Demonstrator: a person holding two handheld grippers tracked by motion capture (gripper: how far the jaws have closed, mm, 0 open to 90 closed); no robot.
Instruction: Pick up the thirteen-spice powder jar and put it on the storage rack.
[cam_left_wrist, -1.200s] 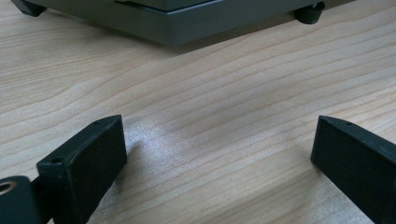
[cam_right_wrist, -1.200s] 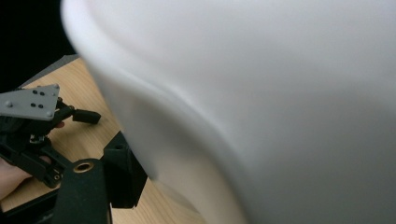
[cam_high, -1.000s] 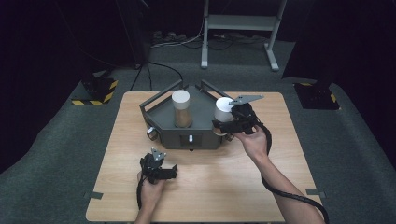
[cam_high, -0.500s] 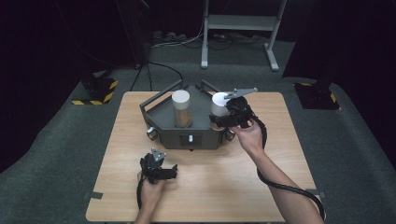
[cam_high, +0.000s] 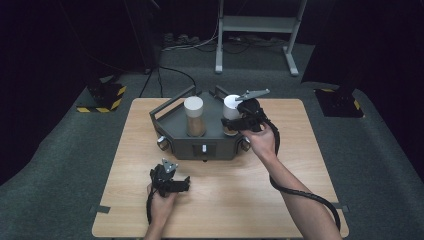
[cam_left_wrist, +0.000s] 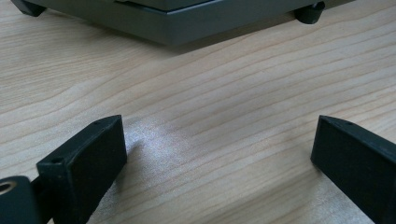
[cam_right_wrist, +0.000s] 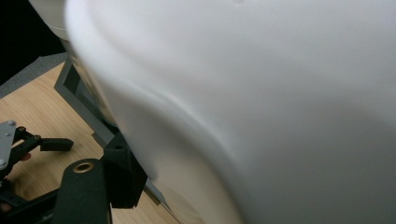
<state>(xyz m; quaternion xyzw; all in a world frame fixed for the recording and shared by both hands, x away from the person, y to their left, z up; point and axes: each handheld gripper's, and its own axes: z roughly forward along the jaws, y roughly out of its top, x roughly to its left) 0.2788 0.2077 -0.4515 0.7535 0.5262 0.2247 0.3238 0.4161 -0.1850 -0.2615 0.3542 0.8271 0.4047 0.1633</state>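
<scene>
Now, right gripper (cam_high: 239, 121) up at the white-capped cylindrical jar (cam_high: 231, 107) on the dark grey angular tray (cam_high: 176, 131), fingers around it, grip unclear, left gripper (cam_high: 172, 183) low on the pale wooden counter (cam_high: 250, 200), fingers wide apart, holding nothing, second tan jar (cam_high: 194, 116) alongside.

Black left gripper (cam_high: 184, 184); black right gripper (cam_high: 231, 123), grey three-cornered plates, trailing black cables.

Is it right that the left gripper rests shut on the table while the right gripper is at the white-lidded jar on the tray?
Not quite: the left gripper is open, its jaws wide apart over bare table in the left gripper view. The right gripper is at the white-lidded jar on the tray.
</scene>
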